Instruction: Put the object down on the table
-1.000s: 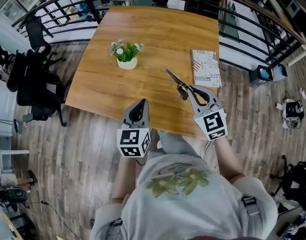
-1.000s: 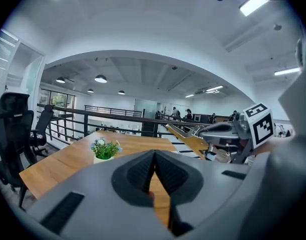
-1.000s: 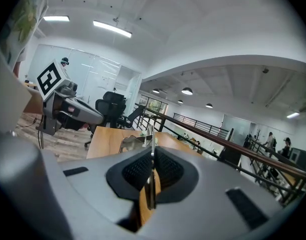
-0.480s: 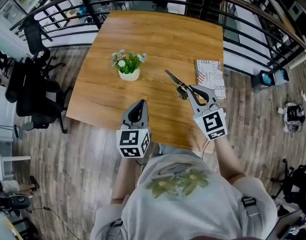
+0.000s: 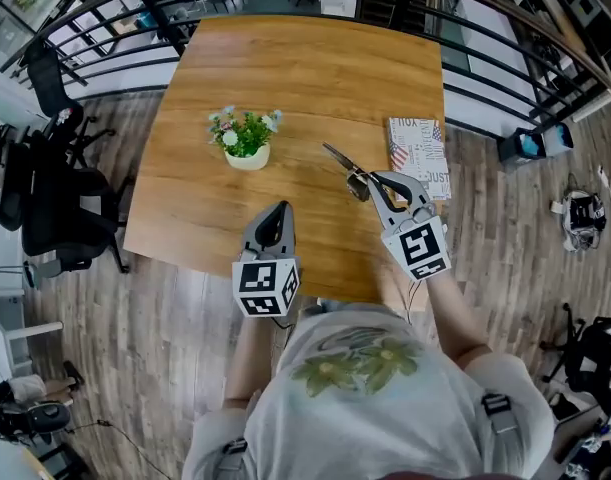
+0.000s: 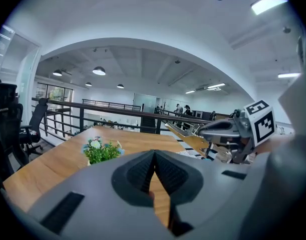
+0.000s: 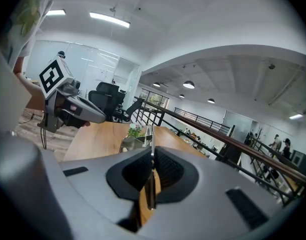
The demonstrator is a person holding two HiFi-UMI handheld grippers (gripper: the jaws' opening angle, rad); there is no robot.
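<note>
Left tongs [image 5: 276, 218] come first as I look across: held out over the near edge of the wooden table [image 5: 305, 68], pads pressed together at the tip with nothing between them, so that one is idle. Beyond it and a little to its left stands a small potted plant [image 5: 245, 138] in a white pot, well apart from either hand. Right tongs [image 5: 371, 184] are pinched tight on a thin metal tool [image 5: 338, 158]. The gripper's own view shows a narrow strip of metal running up between the closed pads, and the tool's long end juts out ahead and to the left of the tip. It hangs above the wood rather than lying on it, and the left gripper view shows it up in the air beside that hand. Just to the right of the right tongs lies a printed booklet [image 5: 419, 156], flat on the table. By my reckoning the put-down is not yet done and this is the carry-in. What it needs next is a lowering onto the bare wood between plant and booklet, and only then a release.
</note>
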